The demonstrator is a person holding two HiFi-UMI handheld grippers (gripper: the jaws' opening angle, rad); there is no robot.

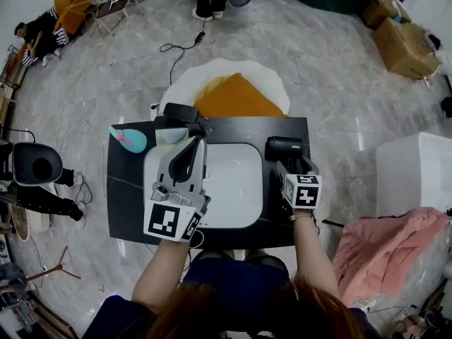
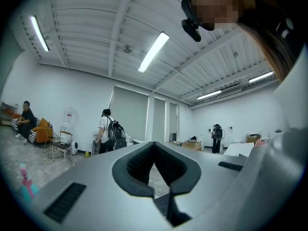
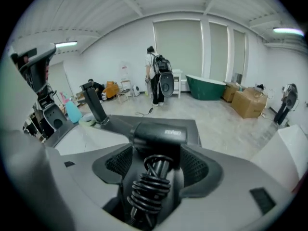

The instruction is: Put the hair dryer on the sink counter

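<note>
hair dryer [image 3: 156,134] is laid on the sink counter [image 1: 127,189], straddled loosely by the wide-open right gripper [image 3: 158,166]; the barrel logo [image 3: 175,133] seems too blurred to be read. left gripper [image 2: 154,150] is pinched closed, empty.

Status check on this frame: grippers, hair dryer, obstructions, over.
Left hand-held gripper shut, empty. Right hand-held gripper open around hair dryer handle. Dryer resting on sink counter, right of basin. Nothing in its way.
</note>
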